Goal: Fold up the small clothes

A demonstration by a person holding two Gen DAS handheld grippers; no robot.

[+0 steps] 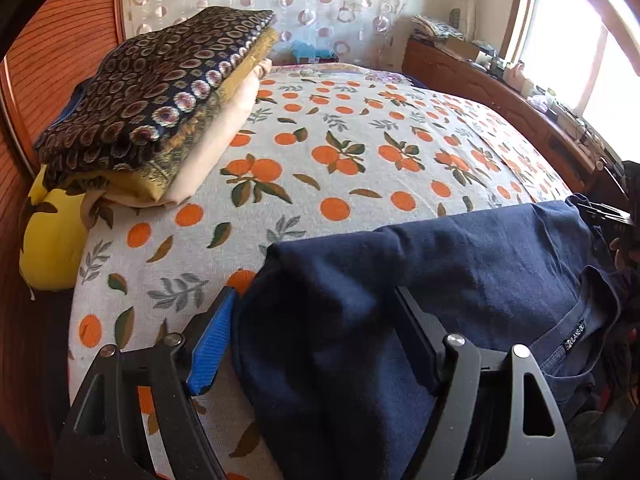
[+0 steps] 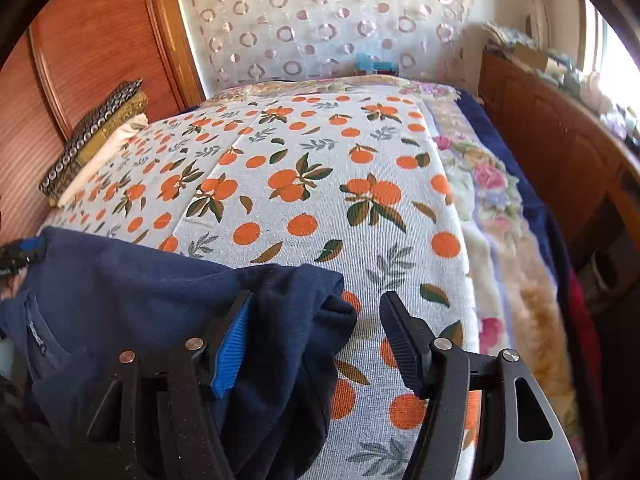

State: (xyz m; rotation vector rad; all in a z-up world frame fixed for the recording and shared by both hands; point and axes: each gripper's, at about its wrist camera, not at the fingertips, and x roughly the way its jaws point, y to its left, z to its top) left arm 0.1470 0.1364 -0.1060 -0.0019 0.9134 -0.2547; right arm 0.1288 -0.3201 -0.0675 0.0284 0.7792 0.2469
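Orange-printed bedspread (image 1: 360,128) covers the bed, with a stack of folded fabrics (image 1: 160,108) at its far left edge against the wooden wardrobe (image 2: 100,40). Close to both cameras lies the navy T-shirt (image 1: 460,272), bunched on the near part of the bedspread, its collar label facing up in the left view. Left gripper (image 1: 316,344) stands spread wide, the shirt's folded edge filling the gap between its fingers. Right gripper (image 2: 320,340) is likewise parted; a bulge of the navy cloth sits against its blue-padded finger (image 2: 230,352), while the other finger stands apart over bare bedspread
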